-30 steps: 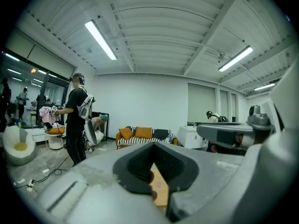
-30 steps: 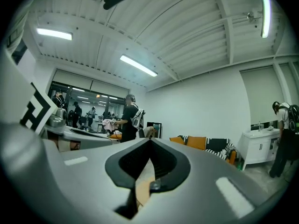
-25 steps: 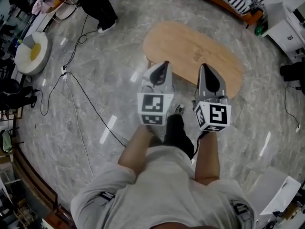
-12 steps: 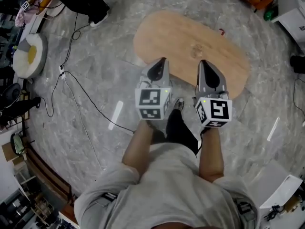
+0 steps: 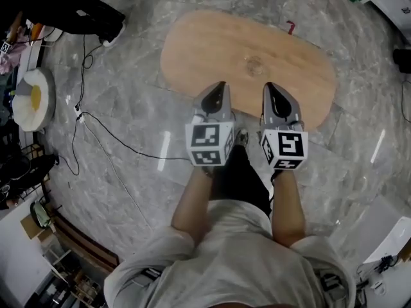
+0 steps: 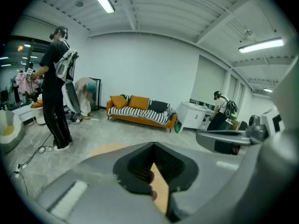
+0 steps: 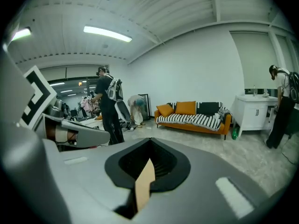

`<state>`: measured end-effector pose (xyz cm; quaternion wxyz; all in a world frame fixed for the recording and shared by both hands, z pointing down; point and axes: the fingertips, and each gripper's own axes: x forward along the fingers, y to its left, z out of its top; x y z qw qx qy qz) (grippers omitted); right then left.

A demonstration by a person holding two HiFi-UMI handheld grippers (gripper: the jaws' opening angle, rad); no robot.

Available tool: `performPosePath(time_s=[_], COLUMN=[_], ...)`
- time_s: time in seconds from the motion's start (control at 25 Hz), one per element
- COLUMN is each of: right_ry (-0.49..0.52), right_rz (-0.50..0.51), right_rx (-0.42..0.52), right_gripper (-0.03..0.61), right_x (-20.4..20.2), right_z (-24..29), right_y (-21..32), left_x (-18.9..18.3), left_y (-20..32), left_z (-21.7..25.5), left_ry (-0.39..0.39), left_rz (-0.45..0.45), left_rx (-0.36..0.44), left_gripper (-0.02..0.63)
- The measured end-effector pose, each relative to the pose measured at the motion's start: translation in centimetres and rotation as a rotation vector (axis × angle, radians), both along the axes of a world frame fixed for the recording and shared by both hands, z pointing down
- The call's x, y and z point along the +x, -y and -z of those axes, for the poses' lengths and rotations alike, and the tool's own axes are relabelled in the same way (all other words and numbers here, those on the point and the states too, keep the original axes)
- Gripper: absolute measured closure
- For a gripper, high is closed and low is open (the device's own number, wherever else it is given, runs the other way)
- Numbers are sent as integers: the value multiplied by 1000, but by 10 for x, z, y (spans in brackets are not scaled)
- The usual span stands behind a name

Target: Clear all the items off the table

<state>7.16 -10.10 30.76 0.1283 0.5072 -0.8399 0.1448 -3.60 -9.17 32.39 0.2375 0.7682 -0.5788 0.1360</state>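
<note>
A bare oval wooden table (image 5: 212, 43) stands on the grey marble floor, and I see nothing lying on it. Both grippers are held side by side over its near edge and point forward. My left gripper (image 5: 217, 90) is shut, with only a thin strip of table wood showing between its jaws in the left gripper view (image 6: 156, 174). My right gripper (image 5: 272, 90) is shut as well, and the right gripper view (image 7: 146, 171) shows the same narrow wooden strip. Neither holds anything.
A black cable (image 5: 109, 136) snakes over the floor at left, near a round white cushion (image 5: 32, 98). A person in black (image 6: 56, 87) stands at left. An orange striped sofa (image 6: 140, 108) and a white cabinet (image 7: 252, 108) line the far wall.
The table has slid toward the middle of the head view and looks squarer on. Both grippers stay shut and side by side at its near edge.
</note>
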Motion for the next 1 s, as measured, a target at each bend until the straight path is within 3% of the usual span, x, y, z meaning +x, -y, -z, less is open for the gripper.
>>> performPosePath(time_s=[0.32, 0.48, 0.72, 1.0], right_ry=[-10, 19, 40, -19], right_rz=[-113, -151, -195, -106], right_rx=[-116, -165, -191, -282], right_gripper=[572, 572, 572, 572], right_x=[28, 34, 50, 44], right_z=[-97, -143, -175, -235], right_y=[43, 49, 67, 80], left_x=[33, 35, 47, 53], left_y=[56, 66, 79, 88], left_z=[-101, -147, -185, -244], left_ry=[4, -5, 93, 128], left_rz=[-142, -166, -288, -389], left_rx=[-121, -163, -210, -282], left_gripper=[594, 594, 594, 594])
